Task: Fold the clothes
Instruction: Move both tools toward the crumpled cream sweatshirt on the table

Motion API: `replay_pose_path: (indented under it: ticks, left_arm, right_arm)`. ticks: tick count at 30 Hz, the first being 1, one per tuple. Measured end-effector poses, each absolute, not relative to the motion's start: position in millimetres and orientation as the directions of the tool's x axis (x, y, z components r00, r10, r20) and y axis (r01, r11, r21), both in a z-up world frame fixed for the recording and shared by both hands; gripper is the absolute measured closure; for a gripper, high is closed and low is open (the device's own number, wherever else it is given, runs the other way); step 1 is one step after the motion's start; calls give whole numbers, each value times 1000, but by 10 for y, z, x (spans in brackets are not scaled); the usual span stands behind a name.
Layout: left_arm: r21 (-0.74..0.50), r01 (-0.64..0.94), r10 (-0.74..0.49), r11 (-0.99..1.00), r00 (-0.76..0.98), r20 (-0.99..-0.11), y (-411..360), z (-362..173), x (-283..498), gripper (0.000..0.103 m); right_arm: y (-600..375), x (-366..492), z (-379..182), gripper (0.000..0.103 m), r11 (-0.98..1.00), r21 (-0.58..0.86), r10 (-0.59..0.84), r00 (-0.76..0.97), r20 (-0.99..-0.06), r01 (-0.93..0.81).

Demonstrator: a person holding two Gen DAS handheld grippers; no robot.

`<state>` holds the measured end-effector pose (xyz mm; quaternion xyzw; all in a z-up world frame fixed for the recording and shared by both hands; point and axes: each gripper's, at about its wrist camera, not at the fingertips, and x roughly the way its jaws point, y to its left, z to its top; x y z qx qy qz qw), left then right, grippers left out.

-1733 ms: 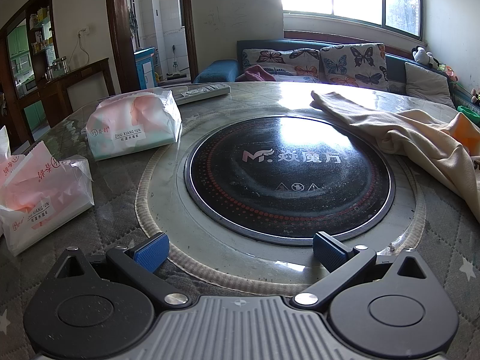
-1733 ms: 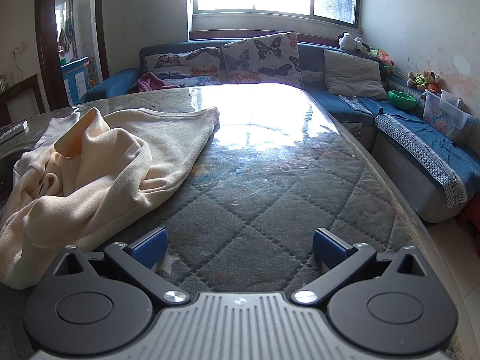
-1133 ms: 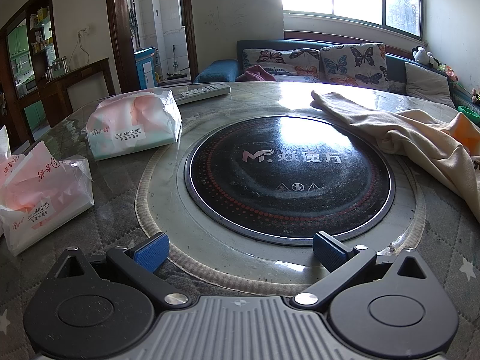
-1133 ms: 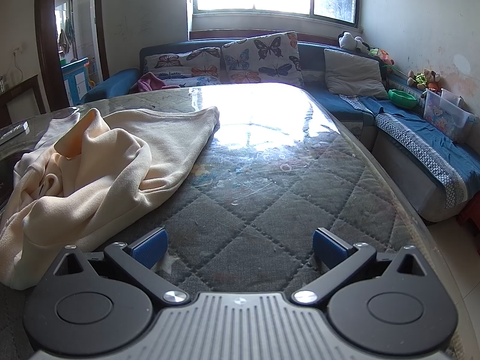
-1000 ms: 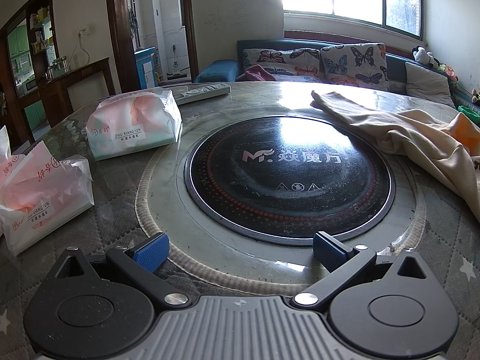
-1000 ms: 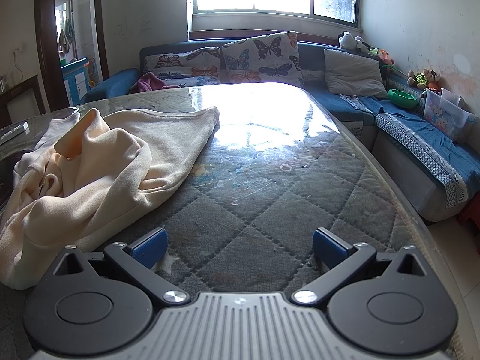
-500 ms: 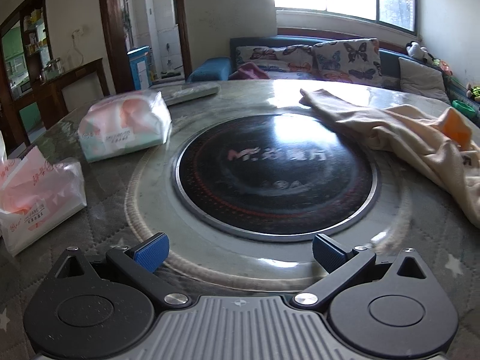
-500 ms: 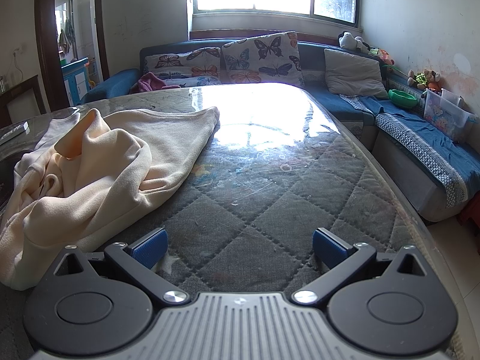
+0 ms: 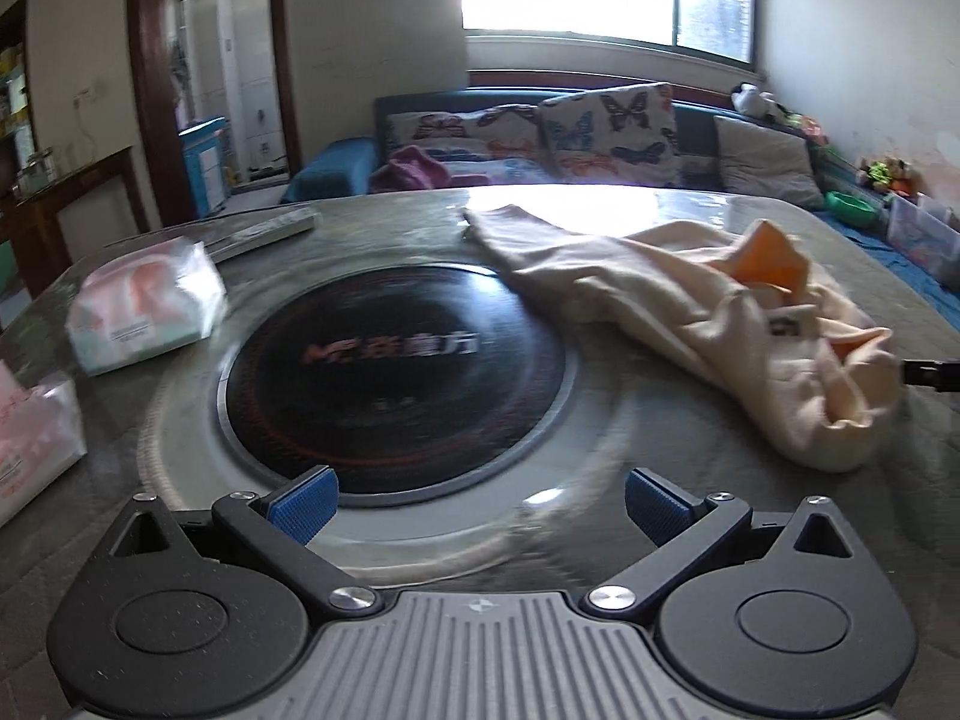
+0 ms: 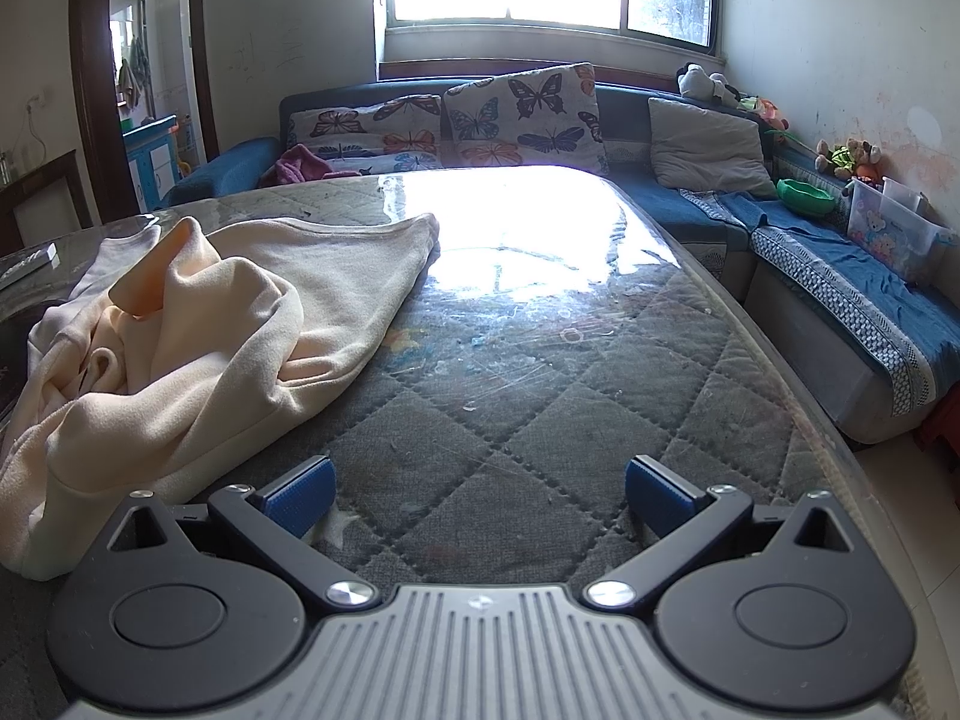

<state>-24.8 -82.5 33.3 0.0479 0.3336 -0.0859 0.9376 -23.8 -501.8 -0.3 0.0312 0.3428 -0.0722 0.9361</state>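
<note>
A cream garment (image 9: 690,300) lies crumpled on the round table, right of the black hotplate (image 9: 396,360) in the left wrist view. Its orange lining (image 9: 774,258) shows at a fold. My left gripper (image 9: 477,507) is open, low over the table's near edge, well short of the garment. In the right wrist view the same garment (image 10: 198,330) spreads over the left half of the table. My right gripper (image 10: 477,495) is open over the quilted cover (image 10: 510,408), its left fingertip (image 10: 297,495) close beside the garment's near hem. Nothing is between either pair of fingers.
Two packs of tissues (image 9: 144,312) (image 9: 30,438) sit at the left of the table, a remote (image 9: 264,231) behind them. A dark tip (image 9: 930,373) shows at the right edge of the left wrist view. A blue sofa (image 10: 810,276) with butterfly cushions (image 10: 522,114) rings the far and right sides.
My left gripper has risen and swung to the right, so more of the garment is in its view; that frame is blurred by motion. The right gripper has barely moved.
</note>
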Motion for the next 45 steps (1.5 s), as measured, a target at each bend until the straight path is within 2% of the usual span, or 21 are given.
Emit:
replay_pose_path:
  ticks: [16, 31, 38, 45]
  left_arm:
    - [-14, 255, -202, 967, 730, -653, -1305, 411, -315, 0]
    - [-32, 222, -184, 974, 712, -678, -1491, 440, -374, 0]
    - [-20, 230, -182, 973, 714, -676, -1534, 444, -411, 0]
    - [-20, 229, -181, 973, 711, -680, -1551, 445, -419, 0]
  right_arm:
    - [-4852, -512, 101, 0, 985, 2, -129, 736, -664, 174]
    - [-4313, -937, 381, 0, 987, -61, -152, 768, -622, 146]
    - [-4151, -1053, 434, 0, 994, -5, -87, 775, -626, 107]
    - [-3993, -1097, 446, 0, 997, -27, -76, 782, -619, 76]
